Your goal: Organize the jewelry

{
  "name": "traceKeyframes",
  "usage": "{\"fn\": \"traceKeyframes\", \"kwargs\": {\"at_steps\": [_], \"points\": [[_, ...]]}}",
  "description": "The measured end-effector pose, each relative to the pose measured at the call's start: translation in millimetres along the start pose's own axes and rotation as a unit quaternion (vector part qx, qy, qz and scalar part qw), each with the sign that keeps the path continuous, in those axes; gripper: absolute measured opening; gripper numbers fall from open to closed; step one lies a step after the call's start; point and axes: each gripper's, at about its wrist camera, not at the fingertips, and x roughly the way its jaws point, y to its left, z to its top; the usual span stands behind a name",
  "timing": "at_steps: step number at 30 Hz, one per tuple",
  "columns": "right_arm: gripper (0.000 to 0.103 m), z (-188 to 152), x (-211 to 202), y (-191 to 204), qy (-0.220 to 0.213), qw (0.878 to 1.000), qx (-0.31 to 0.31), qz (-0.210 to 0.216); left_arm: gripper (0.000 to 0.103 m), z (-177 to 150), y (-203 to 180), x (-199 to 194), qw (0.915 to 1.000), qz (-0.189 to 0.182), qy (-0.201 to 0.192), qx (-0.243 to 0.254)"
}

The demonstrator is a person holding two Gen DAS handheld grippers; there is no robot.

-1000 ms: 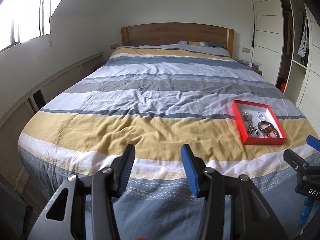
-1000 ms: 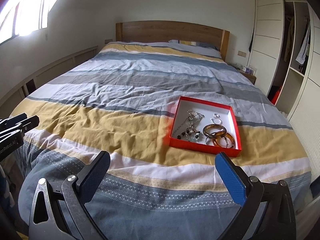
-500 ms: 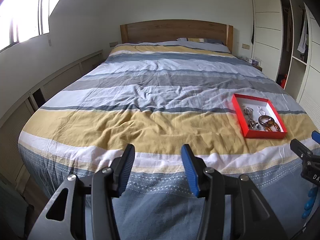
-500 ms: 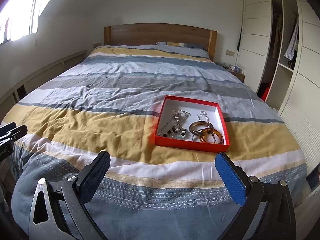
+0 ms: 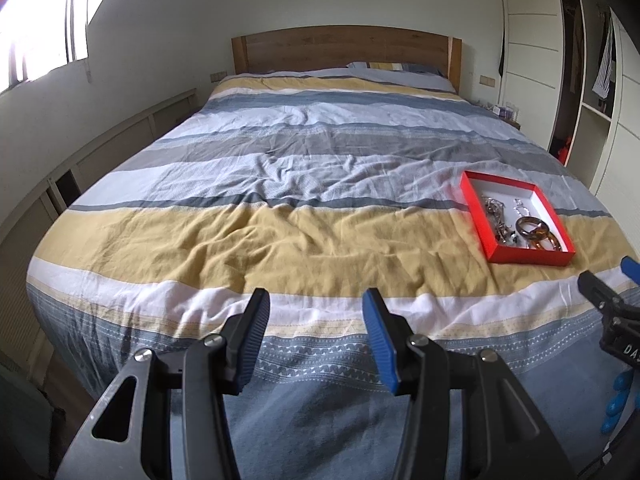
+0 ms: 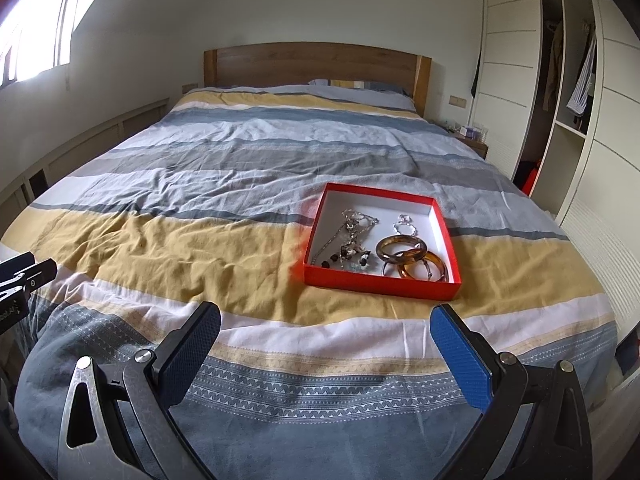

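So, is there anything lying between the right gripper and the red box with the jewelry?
Nothing visible. Between the open right gripper and the red box lies only bare striped duvet. The box has no lid, so the bangles and chains inside are exposed from above.

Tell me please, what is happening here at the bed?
A person holds a two-finger gripper in each hand at the foot of a bed with a striped cover. On the cover lies a red tray with amber bangles, chains and other small jewelry in it. The left gripper and the right gripper are both open and empty, short of the tray. Nothing has been taken out yet; the right gripper is the one facing the tray.
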Motion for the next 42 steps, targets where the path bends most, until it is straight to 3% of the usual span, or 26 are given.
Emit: {"fn": "traceKeyframes", "kwargs": {"at_steps": [17, 42], "points": [[0.102, 0.7, 10.2, -5.4, 0.003, 1.0, 0.001, -0.005, 0.046, -5.7, -8.5, 31.6, 0.9992, -0.01, 0.037, 0.009], [0.102, -3.8, 24.0, -13.5, 0.02, 1.0, 0.02, -0.002, 0.046, -9.3, -10.1, 44.5, 0.9988, -0.006, 0.047, 0.013]]}}
